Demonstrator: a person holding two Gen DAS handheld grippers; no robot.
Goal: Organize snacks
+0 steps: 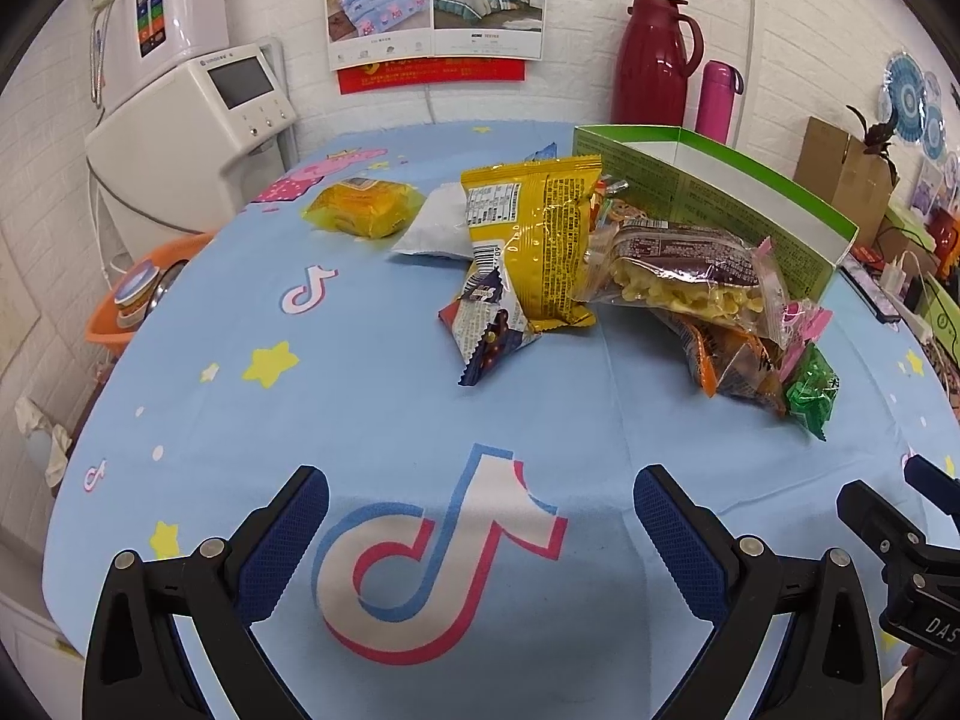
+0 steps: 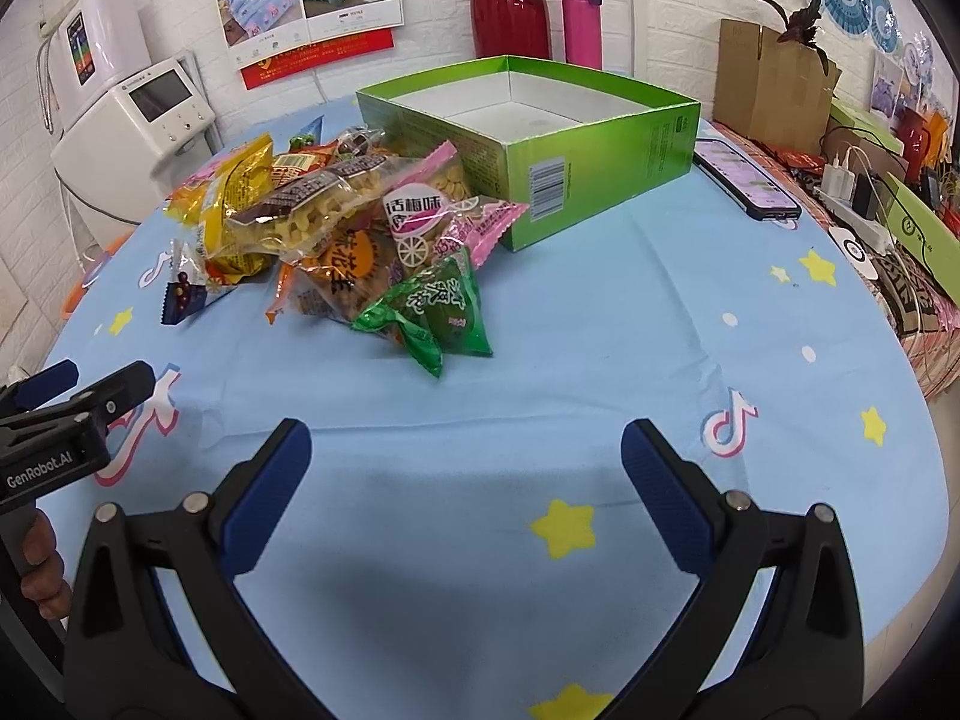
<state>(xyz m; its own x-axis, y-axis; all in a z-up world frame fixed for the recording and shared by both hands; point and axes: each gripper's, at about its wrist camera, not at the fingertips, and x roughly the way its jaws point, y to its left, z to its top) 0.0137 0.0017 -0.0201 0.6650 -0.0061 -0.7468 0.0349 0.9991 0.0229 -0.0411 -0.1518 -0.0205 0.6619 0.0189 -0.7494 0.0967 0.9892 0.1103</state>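
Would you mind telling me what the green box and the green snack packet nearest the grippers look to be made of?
The green box looks like printed paperboard with a slight sheen: thin straight walls, folded corners, plain white inside, printed barcode. The green snack packet looks like glossy plastic film: crinkled, with bright glare and a crimped, zigzag-cut end seal.

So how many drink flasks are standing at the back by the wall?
2. A big dark red jug with a handle stands behind the green box, and a slimmer pink flask stands just to its right. Others may be hidden out of view.
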